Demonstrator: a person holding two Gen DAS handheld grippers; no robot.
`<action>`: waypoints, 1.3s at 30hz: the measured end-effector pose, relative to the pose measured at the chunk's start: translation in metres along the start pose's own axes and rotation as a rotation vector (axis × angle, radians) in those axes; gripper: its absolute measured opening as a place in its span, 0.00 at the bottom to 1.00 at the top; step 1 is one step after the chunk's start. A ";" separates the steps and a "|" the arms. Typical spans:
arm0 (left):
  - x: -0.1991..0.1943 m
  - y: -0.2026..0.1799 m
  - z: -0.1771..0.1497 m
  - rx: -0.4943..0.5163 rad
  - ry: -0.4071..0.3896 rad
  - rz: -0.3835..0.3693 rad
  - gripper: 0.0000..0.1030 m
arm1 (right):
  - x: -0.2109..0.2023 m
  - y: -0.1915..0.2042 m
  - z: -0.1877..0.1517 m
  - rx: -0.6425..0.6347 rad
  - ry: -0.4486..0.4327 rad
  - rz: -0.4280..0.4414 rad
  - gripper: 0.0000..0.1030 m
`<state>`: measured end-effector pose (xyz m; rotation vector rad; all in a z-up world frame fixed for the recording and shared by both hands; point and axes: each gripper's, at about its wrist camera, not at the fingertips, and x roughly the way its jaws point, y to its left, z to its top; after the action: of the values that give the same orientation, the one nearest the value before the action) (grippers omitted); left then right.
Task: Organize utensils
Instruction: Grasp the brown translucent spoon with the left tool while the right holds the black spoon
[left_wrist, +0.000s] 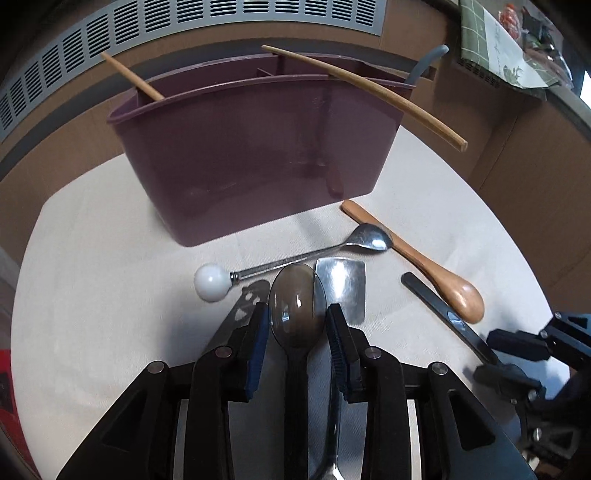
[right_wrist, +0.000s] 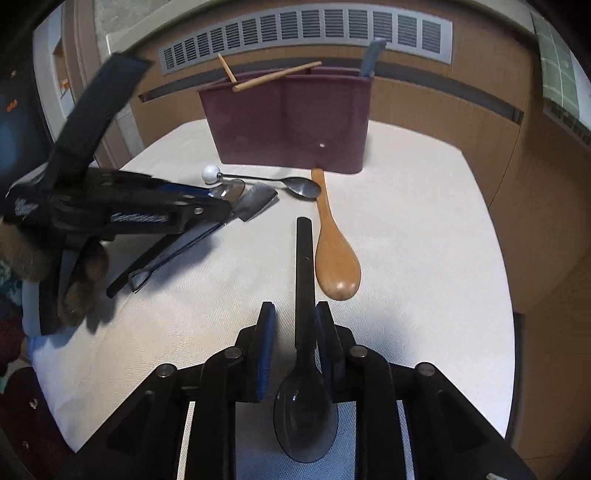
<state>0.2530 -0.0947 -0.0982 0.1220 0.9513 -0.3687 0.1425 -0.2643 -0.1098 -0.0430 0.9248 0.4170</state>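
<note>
The left tool (left_wrist: 297, 317) sits wide apart around a see-through spoon (left_wrist: 297, 310) lying on the worktop (left_wrist: 110, 295), bowl pointing at the purple bin (left_wrist: 240, 155). The right tool (right_wrist: 293, 325) is apart around a dark spoon (right_wrist: 304, 369), handle pointing at the bin.

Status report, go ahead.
Left gripper open around smoky spoon. Right gripper open around black spoon. Caddy ahead, path clear.

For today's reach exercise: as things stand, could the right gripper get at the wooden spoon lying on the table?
Probably yes. The wooden spoon lies flat just ahead of the right gripper with nothing on top of it, but a dark plastic spoon sits between the gripper's fingers and would have to be cleared first.
</note>
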 end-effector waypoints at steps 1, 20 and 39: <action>0.000 -0.002 0.001 0.001 -0.001 0.006 0.32 | 0.000 0.002 0.001 -0.006 0.000 -0.001 0.22; -0.058 0.085 -0.076 -0.197 -0.022 -0.026 0.31 | 0.044 0.019 0.055 0.194 -0.028 0.065 0.23; -0.064 0.103 -0.087 -0.275 -0.059 -0.116 0.32 | 0.080 0.080 0.082 0.075 0.028 -0.124 0.30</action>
<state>0.1893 0.0398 -0.1027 -0.1947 0.9438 -0.3429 0.2186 -0.1465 -0.1113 -0.0374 0.9591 0.2668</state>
